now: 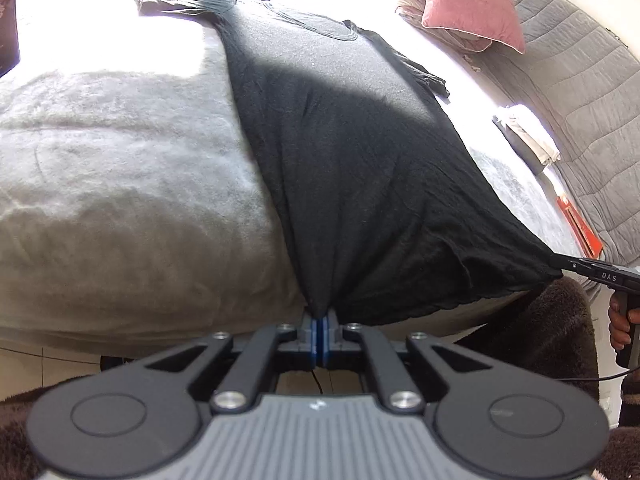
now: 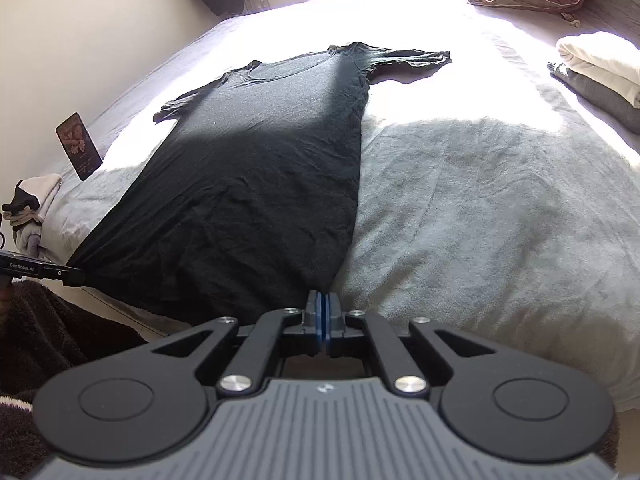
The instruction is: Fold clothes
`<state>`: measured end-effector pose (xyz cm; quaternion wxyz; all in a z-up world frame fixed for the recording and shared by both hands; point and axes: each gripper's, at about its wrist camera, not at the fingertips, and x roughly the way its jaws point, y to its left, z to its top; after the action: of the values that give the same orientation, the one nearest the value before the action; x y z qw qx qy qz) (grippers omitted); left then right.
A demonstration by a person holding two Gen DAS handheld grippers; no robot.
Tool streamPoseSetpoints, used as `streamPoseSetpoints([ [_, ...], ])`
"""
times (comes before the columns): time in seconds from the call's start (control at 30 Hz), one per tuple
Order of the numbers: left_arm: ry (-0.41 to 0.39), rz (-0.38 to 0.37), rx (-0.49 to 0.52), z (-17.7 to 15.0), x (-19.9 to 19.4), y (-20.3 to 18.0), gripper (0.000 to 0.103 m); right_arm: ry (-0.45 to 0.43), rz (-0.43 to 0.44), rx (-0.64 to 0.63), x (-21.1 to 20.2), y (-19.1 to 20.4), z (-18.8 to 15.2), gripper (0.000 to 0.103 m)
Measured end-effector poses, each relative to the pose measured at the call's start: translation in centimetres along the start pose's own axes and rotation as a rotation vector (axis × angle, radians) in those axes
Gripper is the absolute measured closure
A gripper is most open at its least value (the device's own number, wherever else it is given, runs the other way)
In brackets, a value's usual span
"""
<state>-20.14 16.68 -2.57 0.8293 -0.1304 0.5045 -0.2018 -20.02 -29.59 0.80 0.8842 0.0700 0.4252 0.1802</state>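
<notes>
Pinching the black T-shirt (image 1: 340, 152) hem corners (fabric taut), left gripper (image 1: 320, 322) and right gripper (image 2: 325, 312) fingers fully closed.

"DAS" stands on the right gripper (image 1: 560, 263), seen from the left wrist; "GenRobot.AI" stands on the left gripper (image 2: 76, 277), seen from the right wrist.

Grey blanket (image 2: 480, 208), pink pillow (image 1: 472, 4), phone (image 2: 79, 146), orange pkg (image 1: 580, 226)

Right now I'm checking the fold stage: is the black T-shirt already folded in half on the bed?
No. The black T-shirt lies spread full length on the bed, both sleeves out flat, its hem corners pinched by the left gripper and right gripper.
</notes>
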Motion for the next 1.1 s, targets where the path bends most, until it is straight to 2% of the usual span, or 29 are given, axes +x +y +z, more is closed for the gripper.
streamPoseSetpoints([
  [0.1,0.025,0.016,0.016,0.0,0.0,0.0,0.101,0.022,-0.001,-0.012,-0.2,0.0,0.1,0.101],
  [0.17,0.059,0.057,0.032,-0.1,1.2,-0.1,0.101,0.06,-0.013,-0.024,0.9,0.2,-0.1,0.101],
  [0.33,0.097,0.125,-0.003,0.1,4.0,0.8,0.1,0.133,-0.081,-0.054,4.0,0.5,-1.0,0.101],
  [0.53,0.097,0.105,-0.028,0.6,4.2,1.3,0.097,0.092,-0.089,-0.084,3.6,0.9,0.3,0.101],
  [0.57,0.101,0.092,-0.026,0.8,4.0,1.3,0.09,0.085,-0.09,-0.089,3.6,1.0,0.5,0.096],
  [0.6,0.108,0.071,-0.027,1.0,3.6,1.4,0.072,0.078,-0.091,-0.094,3.5,1.1,0.7,0.09],
  [0.67,0.109,0.052,-0.009,1.4,2.6,1.3,0.048,0.064,-0.094,-0.104,3.4,1.3,1.2,0.088],
  [0.7,0.102,0.051,0.005,1.6,2.1,1.1,0.046,0.057,-0.095,-0.109,3.3,1.3,1.4,0.087],
  [0.73,0.087,0.054,0.018,1.9,1.4,1.0,0.046,0.05,-0.096,-0.114,3.2,1.4,1.6,0.08],
  [0.77,0.071,0.057,0.032,2.2,0.8,0.8,0.043,0.043,-0.097,-0.119,3.2,1.5,1.8,0.062],
  [0.83,0.024,0.063,0.049,3.0,-0.2,0.5,0.041,0.03,-0.1,-0.129,3.0,1.6,2.3,0.049],
  [0.9,-0.036,0.073,0.064,4.1,-0.9,0.1,0.035,0.006,-0.1,-0.149,3.6,2.2,3.0,0.049],
  [1.0,-0.176,0.104,0.105,5.3,-0.8,-1.3,0.024,-0.054,-0.09,-0.178,5.5,3.5,4.3,0.049],
  [1.1,-0.314,0.079,0.118,6.7,0.8,-2.8,0.016,-0.116,-0.086,-0.203,8.5,5.4,5.7,0.047],
])
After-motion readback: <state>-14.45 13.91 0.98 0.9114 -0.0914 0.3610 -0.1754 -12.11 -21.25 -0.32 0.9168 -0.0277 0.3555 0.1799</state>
